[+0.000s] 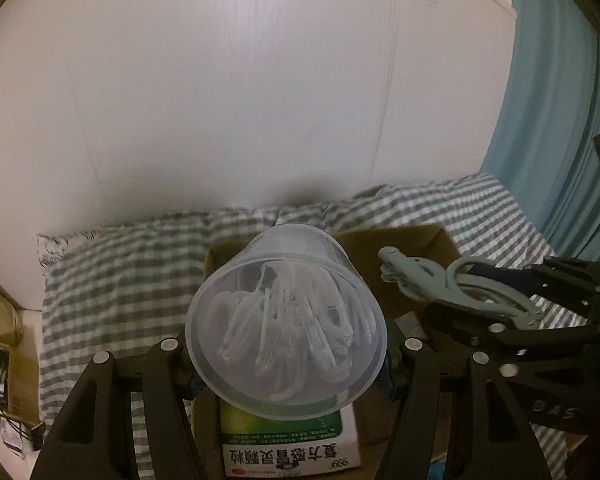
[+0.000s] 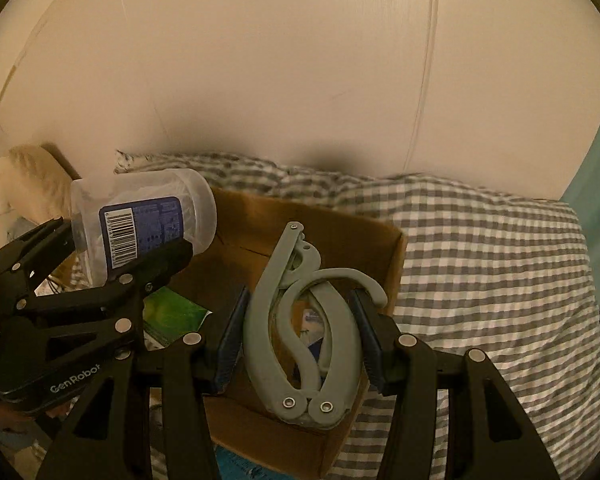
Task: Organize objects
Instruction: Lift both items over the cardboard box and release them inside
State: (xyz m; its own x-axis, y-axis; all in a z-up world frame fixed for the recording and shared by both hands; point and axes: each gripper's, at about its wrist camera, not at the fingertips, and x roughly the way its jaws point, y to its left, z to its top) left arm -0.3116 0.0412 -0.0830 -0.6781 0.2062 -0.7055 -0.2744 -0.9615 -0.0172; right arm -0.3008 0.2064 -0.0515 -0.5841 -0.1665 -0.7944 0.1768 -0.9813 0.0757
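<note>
My left gripper is shut on a clear plastic jar full of white floss picks, held tilted above an open cardboard box. The jar also shows in the right wrist view, with a blue barcode label, in the left gripper. My right gripper is shut on a grey folding hanger and holds it over the same box. The hanger also shows in the left wrist view, at the right.
A green and white medicine box lies in the cardboard box under the jar. The box sits on a grey checked bedsheet against a white wall. A blue curtain hangs at the right. Clutter and another carton stand at the left.
</note>
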